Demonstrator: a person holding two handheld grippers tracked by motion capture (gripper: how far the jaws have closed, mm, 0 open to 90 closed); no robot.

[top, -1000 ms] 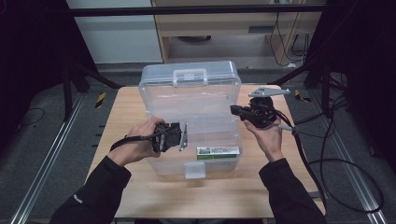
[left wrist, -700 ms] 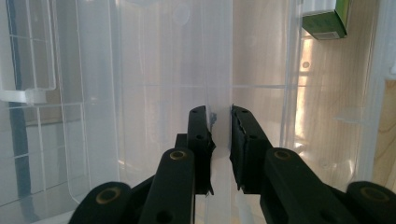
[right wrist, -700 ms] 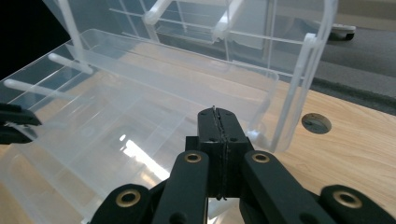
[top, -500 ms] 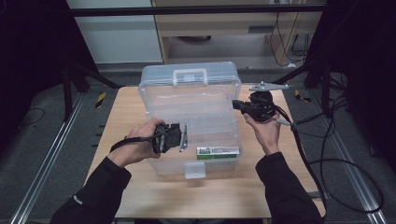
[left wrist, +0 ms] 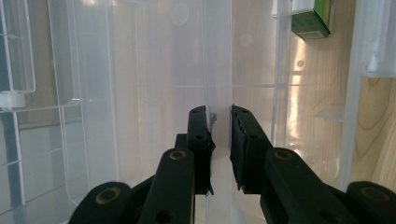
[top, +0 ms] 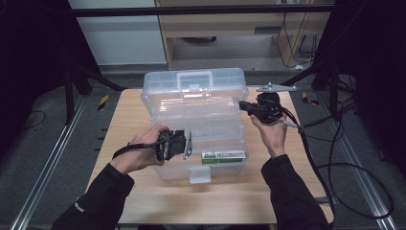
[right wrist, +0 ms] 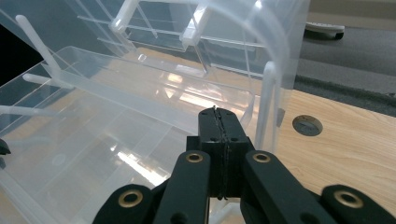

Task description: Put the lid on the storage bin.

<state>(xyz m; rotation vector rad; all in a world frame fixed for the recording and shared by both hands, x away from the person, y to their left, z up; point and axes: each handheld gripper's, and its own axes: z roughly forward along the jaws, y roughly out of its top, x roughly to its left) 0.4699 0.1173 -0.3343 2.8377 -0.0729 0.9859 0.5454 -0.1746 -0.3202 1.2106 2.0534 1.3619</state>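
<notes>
On the wooden tabletop [top: 143,191], roughly centre, sits 1 clear plastic organiser box [top: 201,103] w/ a handle on its lid and tiered trays spread open toward the person. Left hand-held gripper [top: 187,145] is at the box's near-left part, over the lower tray; in the left gripper view its jaws stand either side of a thin clear partition wall [left wrist: 218,70] of the box, pads close on both faces, so it's gripping that wall. Gap between the jaws is narrow, just the wall's thickness. Right hand-held gripper [top: 243,105] is at the box's right side, about level w/ the upper tier, tips just at the box's edge; whether they touch it can't be told from the high view. In the right gripper view its jaws are fully closed, pad to pad, nothing between them, w/ a white upright strut [right wrist: 264,107] of the box just beside the tips and the open clear tray [right wrist: 93,140] spreading to the left below.

Count: 1 box, 2 hand-held grippers, 2 hands, 1 green-and-white label [top: 223,155] on the box's near front, seen also as a green pack edge in the left gripper view. 1 front latch [top: 199,175] at the box's near edge. 1 round hole [right wrist: 307,125] in the tabletop beside the box, right gripper view.
</notes>
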